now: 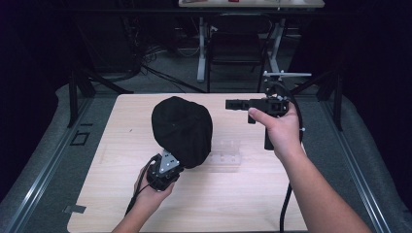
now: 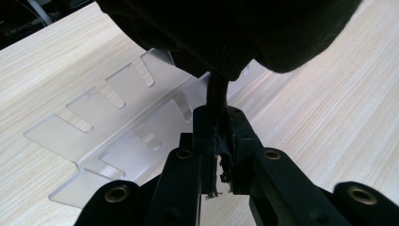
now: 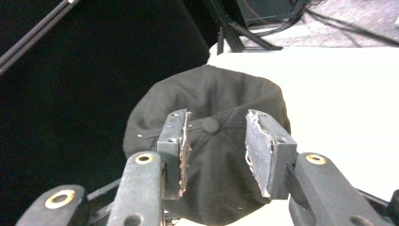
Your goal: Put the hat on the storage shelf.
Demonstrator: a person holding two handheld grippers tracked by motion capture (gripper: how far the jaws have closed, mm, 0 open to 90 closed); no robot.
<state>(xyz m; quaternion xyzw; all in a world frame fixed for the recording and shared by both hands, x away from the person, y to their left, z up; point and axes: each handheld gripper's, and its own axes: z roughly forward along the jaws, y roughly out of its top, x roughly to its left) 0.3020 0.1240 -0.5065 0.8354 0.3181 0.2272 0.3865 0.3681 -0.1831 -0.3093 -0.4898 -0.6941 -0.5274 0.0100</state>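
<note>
black cap [image 1: 182, 128] of soft matte cloth, domed, panels meeting at a small covered button on the crown, seams faintly stitched; held up off the pale wood-grain table [image 1: 121, 194] near its middle, crown turned toward the right side in the high view. below and just right of the cap, lying flat on the table, a clear plastic rack [image 1: 226, 153]: glossy, see-through, folded along its length, cut with rows of short rounded slots. left gripper [image 1: 167, 167] black and hard-edged, grey three-cornered plate on top, gripped in the left hand [image 1: 150, 191] at the near left of the table; jaws pressed all but together, clamped on a thin fold of the cap's edge, frayed threads and worn padding showing between them in the left gripper view [image 2: 219, 141]. right gripper [image 1: 238, 104] carried level in the right hand [image 1: 279, 128] over the far right of the table, pointing left toward the cap and apart from it; jaws wide apart, with nothing between them, rough grey pads [image 3: 259, 150] scuffed and ragged at the edges, cap's crown seen beyond the gap in the right gripper view [image 3: 214, 150]. black cable trailing down from the right gripper along the forearm.
</note>
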